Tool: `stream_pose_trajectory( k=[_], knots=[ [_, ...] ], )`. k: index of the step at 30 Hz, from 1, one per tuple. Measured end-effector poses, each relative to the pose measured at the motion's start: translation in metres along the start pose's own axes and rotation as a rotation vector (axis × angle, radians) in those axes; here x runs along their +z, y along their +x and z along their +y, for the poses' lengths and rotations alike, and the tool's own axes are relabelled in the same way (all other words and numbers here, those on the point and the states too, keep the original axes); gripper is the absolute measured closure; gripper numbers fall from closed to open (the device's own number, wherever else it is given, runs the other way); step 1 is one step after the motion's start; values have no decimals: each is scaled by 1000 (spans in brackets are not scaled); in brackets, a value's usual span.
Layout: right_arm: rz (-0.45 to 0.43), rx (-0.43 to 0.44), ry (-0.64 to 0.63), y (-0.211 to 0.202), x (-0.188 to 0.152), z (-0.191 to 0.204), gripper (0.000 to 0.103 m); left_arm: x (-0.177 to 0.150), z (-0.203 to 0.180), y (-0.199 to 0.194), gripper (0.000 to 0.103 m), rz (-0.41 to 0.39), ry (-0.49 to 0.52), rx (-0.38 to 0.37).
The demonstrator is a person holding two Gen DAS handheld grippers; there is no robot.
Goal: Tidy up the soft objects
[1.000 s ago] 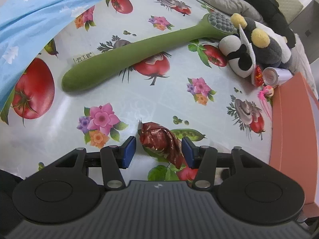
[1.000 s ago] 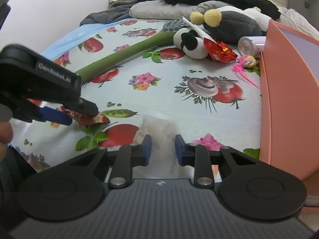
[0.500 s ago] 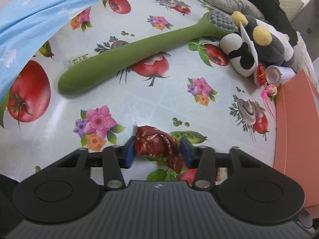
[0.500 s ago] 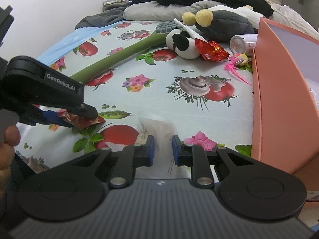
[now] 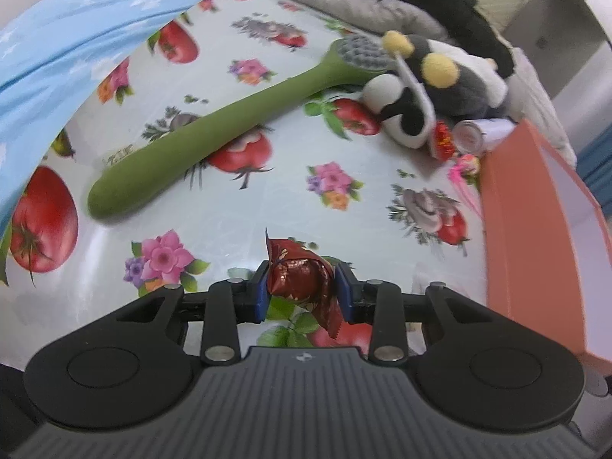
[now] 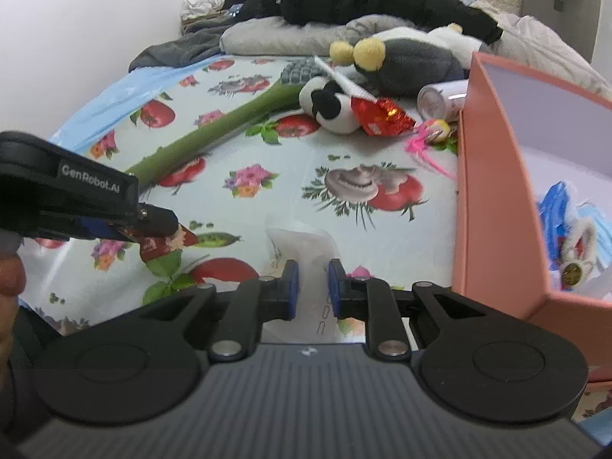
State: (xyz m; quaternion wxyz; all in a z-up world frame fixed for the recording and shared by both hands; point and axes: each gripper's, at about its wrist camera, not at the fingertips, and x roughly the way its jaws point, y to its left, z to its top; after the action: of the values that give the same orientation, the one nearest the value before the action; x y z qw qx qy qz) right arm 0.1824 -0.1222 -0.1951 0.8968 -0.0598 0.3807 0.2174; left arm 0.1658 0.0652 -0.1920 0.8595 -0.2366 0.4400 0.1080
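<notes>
Left wrist view first: the left gripper (image 5: 302,287) has its blue pads (image 5: 261,298) pressed on both sides of a crumpled dark-red foil packet (image 5: 302,281), and the jaws are closing tighter on it. The packet sits pinched just above the floral tablecloth (image 5: 237,222), one corner poking up. Farther back lies a long green plush stem (image 5: 214,134), its grey studded head touching a black-and-white plush toy (image 5: 420,88). A white cup (image 5: 474,134) lies on its side by the toy, and a salmon-pink box (image 5: 535,237) stands along the right edge.

Over to the right wrist view: the right gripper (image 6: 310,287) has its jaws narrowly apart, with a clear plastic bag (image 6: 302,244) lying on the cloth beneath and between the pads; whether they pinch it, I cannot tell. At the left, the other gripper grips the red packet (image 6: 164,241) low over the cloth. The pink box (image 6: 493,199) at the right holds a blue-and-white soft bundle (image 6: 573,237). A shiny red wrapper (image 6: 382,116) rests against the plush toy (image 6: 332,109).
</notes>
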Motion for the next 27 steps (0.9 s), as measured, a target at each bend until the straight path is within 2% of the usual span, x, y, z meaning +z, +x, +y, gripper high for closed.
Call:
stream_pose_trajectory(
  k=[11, 27],
  knots=[
    [-83, -53, 46, -50, 22, 2, 83, 7, -16, -50, 63, -43, 111, -98],
    [-191, -81, 86, -126, 38, 8, 83, 1, -42, -116, 63, -122, 187, -223]
  ],
)
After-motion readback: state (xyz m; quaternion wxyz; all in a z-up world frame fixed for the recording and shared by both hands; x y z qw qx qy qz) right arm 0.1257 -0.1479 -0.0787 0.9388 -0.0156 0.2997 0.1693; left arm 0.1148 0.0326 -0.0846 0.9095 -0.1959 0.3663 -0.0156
